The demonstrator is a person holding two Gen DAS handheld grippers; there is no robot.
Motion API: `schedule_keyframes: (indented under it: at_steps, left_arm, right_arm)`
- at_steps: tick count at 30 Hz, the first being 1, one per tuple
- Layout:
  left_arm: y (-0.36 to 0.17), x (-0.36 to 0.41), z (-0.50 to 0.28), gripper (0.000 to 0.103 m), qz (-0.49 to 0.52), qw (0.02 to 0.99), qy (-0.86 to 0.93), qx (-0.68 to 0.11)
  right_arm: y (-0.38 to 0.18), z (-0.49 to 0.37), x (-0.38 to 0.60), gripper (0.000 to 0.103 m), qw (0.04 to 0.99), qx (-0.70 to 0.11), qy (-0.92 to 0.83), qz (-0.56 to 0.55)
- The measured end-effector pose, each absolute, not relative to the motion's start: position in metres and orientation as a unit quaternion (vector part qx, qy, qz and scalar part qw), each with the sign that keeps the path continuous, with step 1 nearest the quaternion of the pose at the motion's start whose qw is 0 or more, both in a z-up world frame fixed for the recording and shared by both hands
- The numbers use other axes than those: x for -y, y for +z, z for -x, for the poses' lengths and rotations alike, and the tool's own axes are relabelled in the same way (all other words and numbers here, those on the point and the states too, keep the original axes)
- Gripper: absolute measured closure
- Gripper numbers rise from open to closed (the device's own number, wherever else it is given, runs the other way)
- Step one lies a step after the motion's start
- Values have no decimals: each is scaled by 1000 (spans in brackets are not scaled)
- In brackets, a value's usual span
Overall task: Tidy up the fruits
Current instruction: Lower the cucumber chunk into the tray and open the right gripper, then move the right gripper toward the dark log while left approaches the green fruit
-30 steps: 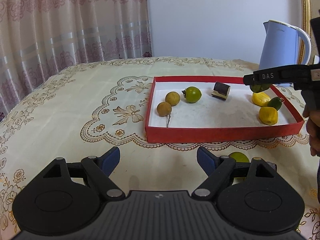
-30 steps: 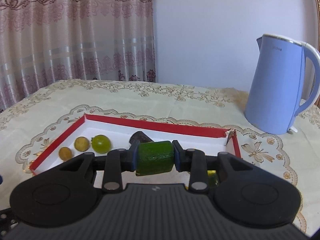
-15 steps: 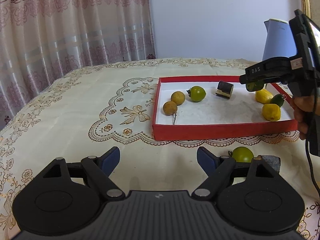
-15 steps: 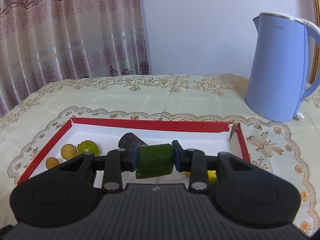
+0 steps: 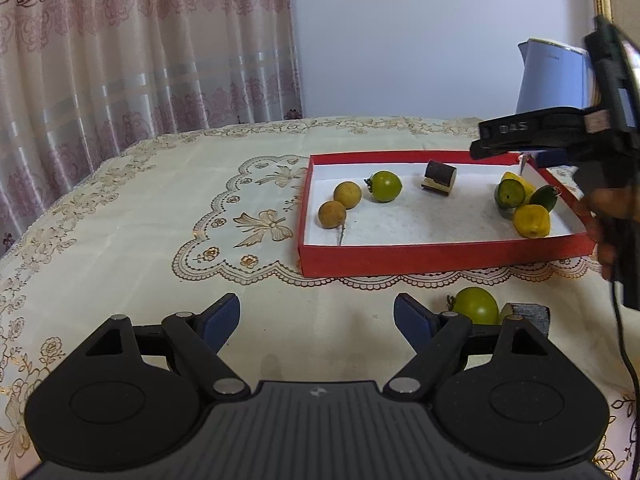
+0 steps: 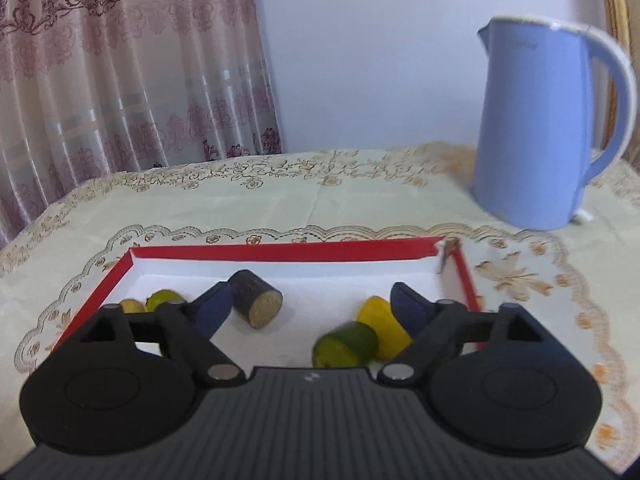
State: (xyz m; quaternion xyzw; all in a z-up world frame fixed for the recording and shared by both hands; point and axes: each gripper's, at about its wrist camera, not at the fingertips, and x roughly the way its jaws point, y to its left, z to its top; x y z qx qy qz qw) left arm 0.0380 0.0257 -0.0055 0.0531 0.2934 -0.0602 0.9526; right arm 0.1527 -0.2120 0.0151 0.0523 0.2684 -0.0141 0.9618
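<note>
The right tongs (image 6: 310, 306) stand spread wide above the red tray (image 6: 280, 251), their jaws having just opened, and nothing is pinched between them. The green cucumber piece (image 6: 346, 344) lies on the white tray floor below the gap, blurred, touching a yellow fruit (image 6: 380, 322) on its right. In the left wrist view the same green piece (image 5: 510, 195) rests at the right end of the tray (image 5: 440, 258), cut face toward the camera, against a yellow fruit behind it, with another yellow fruit (image 5: 532, 221) just in front and a second green piece (image 5: 545, 198) beside it. A dark cylindrical piece (image 5: 439, 176) sits near the far wall of the tray. At the left end lie a round green fruit (image 5: 385, 186) and two brown round fruits (image 5: 347, 195), the nearer one carrying a short stem. The left tongs (image 5: 316, 316) are spread, empty, and hang above the tabletop (image 5: 160, 240) in front of the tray. On the cloth just beside the left tongs' right finger lie a round green fruit (image 5: 476, 305) and a dark grey piece (image 5: 530, 314), both outside the tray. A blue kettle (image 6: 536, 128) stands beyond the tray's right corner. A hand (image 5: 612, 216) grips the right tool's handle at the frame edge.
</note>
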Motion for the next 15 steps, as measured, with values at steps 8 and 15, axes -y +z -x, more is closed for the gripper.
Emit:
schedule_keyframes:
  at_steps: [8,15]
  left_arm:
    - [-9,-28,-34,19,-73,958,-41,-273]
    - [-8,-37,-36,19,-60,958,-35,-276]
  right_arm:
    - [20,-48,191,0,969,-243,-34,-10]
    - [2,-5,165,0,966,-259,-10,14]
